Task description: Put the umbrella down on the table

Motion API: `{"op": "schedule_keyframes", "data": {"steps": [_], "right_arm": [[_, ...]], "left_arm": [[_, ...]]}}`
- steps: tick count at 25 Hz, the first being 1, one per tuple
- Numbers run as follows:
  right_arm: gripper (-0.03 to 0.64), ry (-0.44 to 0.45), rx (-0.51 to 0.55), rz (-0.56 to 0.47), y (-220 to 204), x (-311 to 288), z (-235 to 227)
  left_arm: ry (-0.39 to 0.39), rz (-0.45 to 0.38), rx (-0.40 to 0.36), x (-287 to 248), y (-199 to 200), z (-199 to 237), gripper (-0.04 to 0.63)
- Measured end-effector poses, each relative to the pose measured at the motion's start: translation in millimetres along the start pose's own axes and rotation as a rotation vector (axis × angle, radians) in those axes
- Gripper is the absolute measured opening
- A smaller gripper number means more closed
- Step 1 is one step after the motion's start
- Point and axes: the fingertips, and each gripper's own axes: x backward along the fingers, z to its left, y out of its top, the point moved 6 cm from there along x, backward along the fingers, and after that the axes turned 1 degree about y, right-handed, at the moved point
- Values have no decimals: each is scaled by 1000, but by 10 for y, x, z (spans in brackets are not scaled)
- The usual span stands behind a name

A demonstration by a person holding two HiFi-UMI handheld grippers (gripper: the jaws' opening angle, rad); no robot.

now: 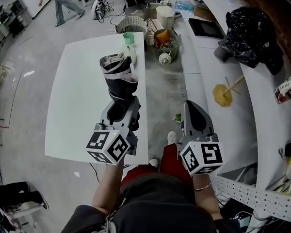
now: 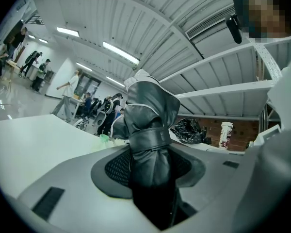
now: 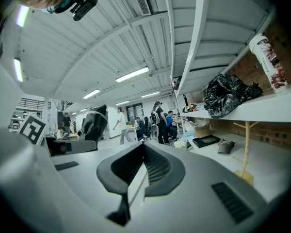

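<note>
While our left gripper [image 1: 122, 109] grips: jaws partway apart, clamped on the folded umbrella [image 1: 117, 76], pointing level.
Right gripper [image 1: 196, 120]: jaws together, empty, off the right edge of the table [image 1: 77, 101].
Umbrella: in the air over the table, we judge, not resting.
Cup [image 1: 128, 37]: at the far end, clear of it.
Done: we have it over the table.
Left: lowering it flat, opening the jaws.

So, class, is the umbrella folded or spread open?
Folded: the umbrella is a tight bundle with a strap wrapped round it, clamped in the left gripper.
</note>
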Motion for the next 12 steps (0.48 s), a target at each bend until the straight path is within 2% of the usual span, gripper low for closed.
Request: {"op": "schedule_keyframes", "data": {"steps": [12], "right_arm": [[18,272,10,38,105,-1018,6]], "left_arm": [[224,-81,20,-181,158,327,195]]}}
